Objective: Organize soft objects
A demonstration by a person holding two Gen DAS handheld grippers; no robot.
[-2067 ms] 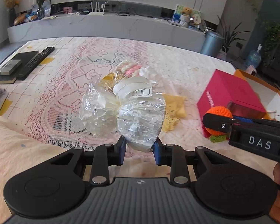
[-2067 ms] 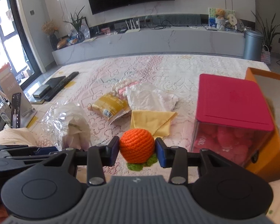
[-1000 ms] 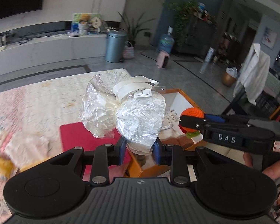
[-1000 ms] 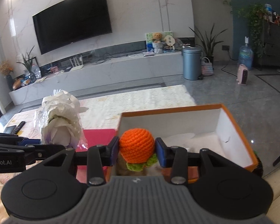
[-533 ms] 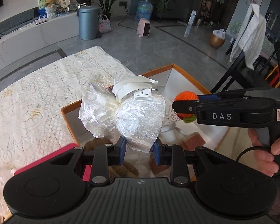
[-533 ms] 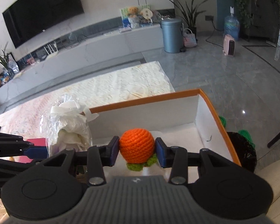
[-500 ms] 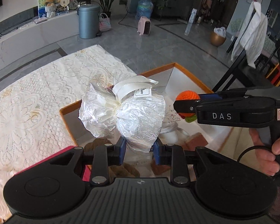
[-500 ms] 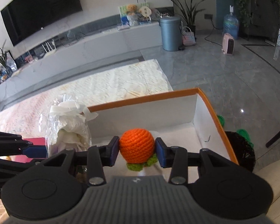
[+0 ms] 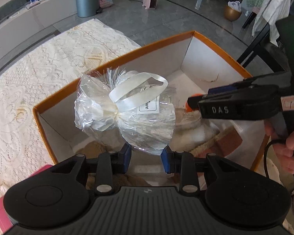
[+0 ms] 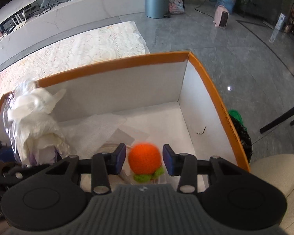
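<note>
Your right gripper (image 10: 144, 157) has spread its jaws since half a second ago: the crocheted orange (image 10: 144, 158), then pinched tight, now sits blurred between the blue pads with a gap on each side, over the floor of the orange-rimmed box (image 10: 203, 72). Your left gripper (image 9: 146, 153) still pinches the cellophane-wrapped bundle (image 9: 127, 111) with its white ribbon, held over the box's left half. Both tools have come closer over the box, and brown plush (image 9: 94, 148) lies beneath the bundle.
</note>
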